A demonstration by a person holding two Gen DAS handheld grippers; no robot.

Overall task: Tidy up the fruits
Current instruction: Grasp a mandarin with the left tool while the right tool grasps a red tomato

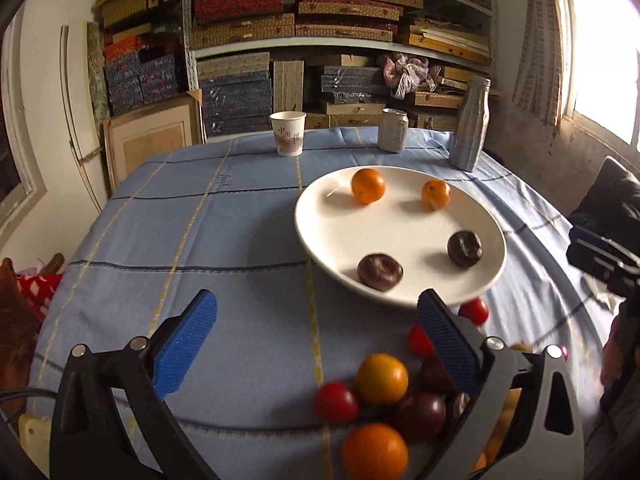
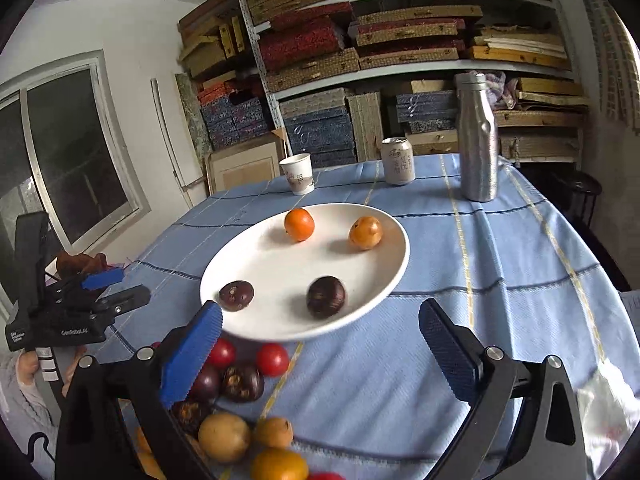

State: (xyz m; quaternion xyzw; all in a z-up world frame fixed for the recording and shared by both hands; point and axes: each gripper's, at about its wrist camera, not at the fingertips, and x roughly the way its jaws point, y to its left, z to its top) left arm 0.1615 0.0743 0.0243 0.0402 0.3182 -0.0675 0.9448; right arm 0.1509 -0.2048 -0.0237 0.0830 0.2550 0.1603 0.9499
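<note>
While both tongs [image 1: 316, 316] [image 2: 320, 324] gape wide and empty, the fruit plate [image 1: 316, 216] lies just beyond them.

The left claw [image 1: 316, 336] stands wide open over the blue checked cloth of the bench [image 1: 200, 240], with nothing between its blue pads [image 1: 184, 344]. Ahead, a white plate [image 1: 332, 220] holds two oranges [image 1: 368, 185] and two dark purple fruits [image 1: 380, 272]. Near the right pad lies a heap of loose fruit [image 1: 384, 400]. A paper cup [image 1: 287, 133], a can [image 1: 393, 129] and a silver bottle [image 1: 471, 124] stand at the far edge.
</note>
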